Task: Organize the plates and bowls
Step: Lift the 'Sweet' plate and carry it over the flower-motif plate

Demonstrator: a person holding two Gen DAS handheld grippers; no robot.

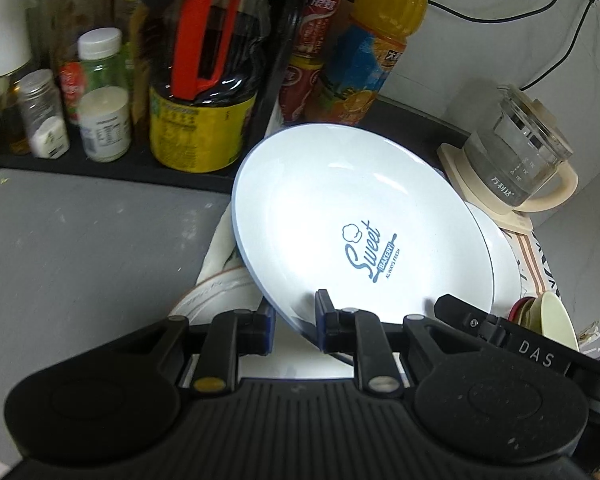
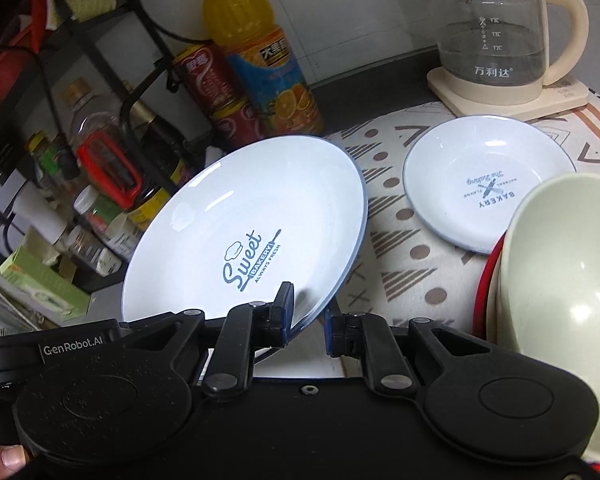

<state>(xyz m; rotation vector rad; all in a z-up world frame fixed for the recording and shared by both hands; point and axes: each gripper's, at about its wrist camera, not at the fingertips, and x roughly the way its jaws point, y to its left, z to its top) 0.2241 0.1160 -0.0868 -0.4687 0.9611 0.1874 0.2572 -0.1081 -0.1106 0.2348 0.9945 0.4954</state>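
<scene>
Two claws carry one "Sweet Bakery" plate (image 1: 352, 216) — left gripper (image 1: 296, 320) and right gripper (image 2: 308, 312) each clenched on its near rim, tilted. Right of them lies the smaller plate (image 2: 488, 184); stacking there likely comes next — lower level, then release.

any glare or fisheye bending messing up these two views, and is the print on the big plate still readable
Left wrist view: bright sheen on the big plate, washed out white near the left gripper, print still readable; dark vignette in the corners. Right wrist view: small highlights on the cream bowl; kettle and orange bottle lean with fisheye bending; print sharp.
</scene>
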